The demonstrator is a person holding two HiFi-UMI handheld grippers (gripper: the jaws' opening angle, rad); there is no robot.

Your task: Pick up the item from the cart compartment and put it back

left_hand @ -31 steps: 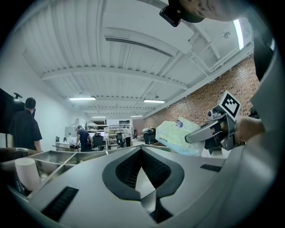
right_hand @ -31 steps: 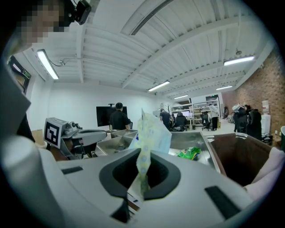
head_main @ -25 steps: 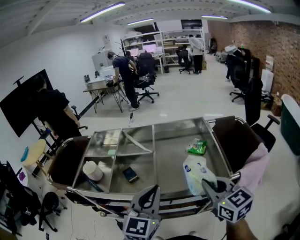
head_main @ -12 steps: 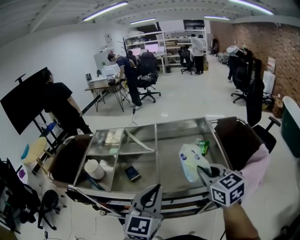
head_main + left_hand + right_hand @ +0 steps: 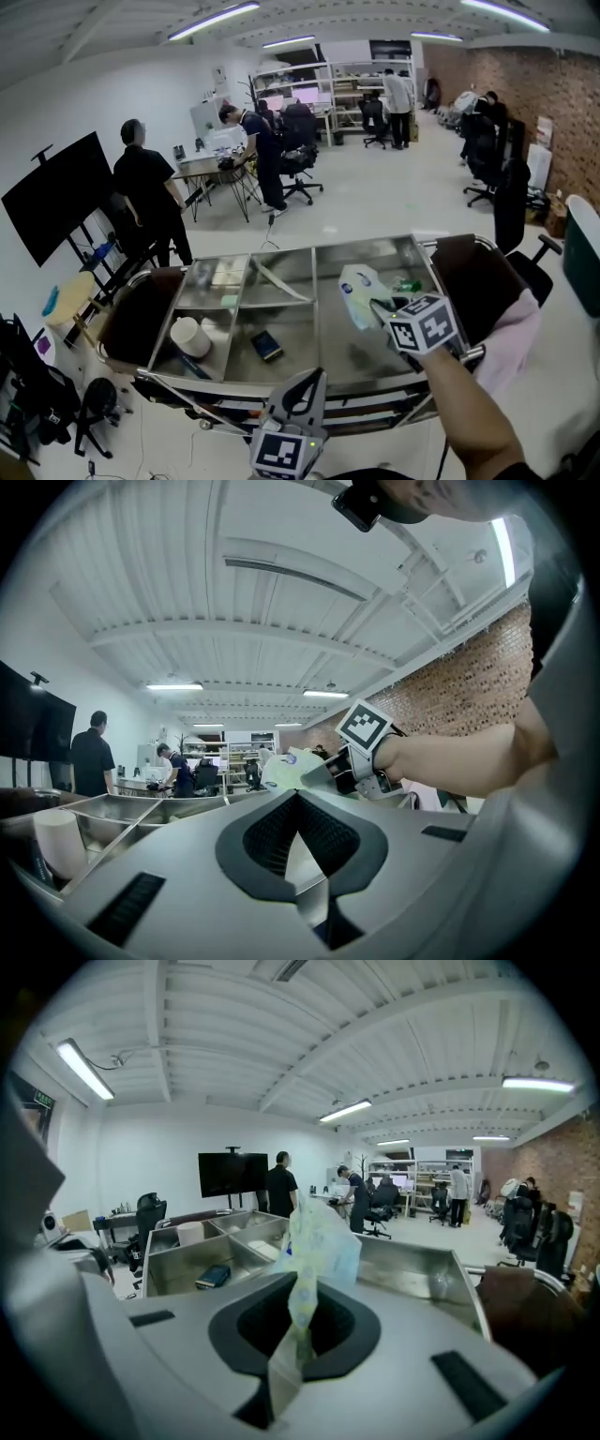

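Since 1 second ago the person in black (image 5: 148, 192) at far left has walked out from beside the black monitor (image 5: 56, 192) and stands clear of it. The left tongs (image 5: 305, 389) have kept their place at the near rim, jaws closed tip to tip with nothing in them. The right tongs (image 5: 377, 305) have swung from the near right corner up and leftward, carrying the white plastic pouch (image 5: 359, 291), which no longer lies low by the rim but hangs above the big right compartment, just left of the green packet (image 5: 408, 284)

The surface is a stainless steel cart (image 5: 366, 246) split into 4 smaller bins on the left and 1 wide bin on the right. A white cylinder (image 5: 190, 337) stands in the near left bin, and a small dark box (image 5: 265, 346) lies in the bin beside it. Around it is a white-walled workroom with desks, office chairs and shelving at the back and a brick wall (image 5: 562, 94) on the right

The pouch is soft and crumpled, pale with small blue print, its lower edge pinched tight between the right jaws and the rest rising beyond them
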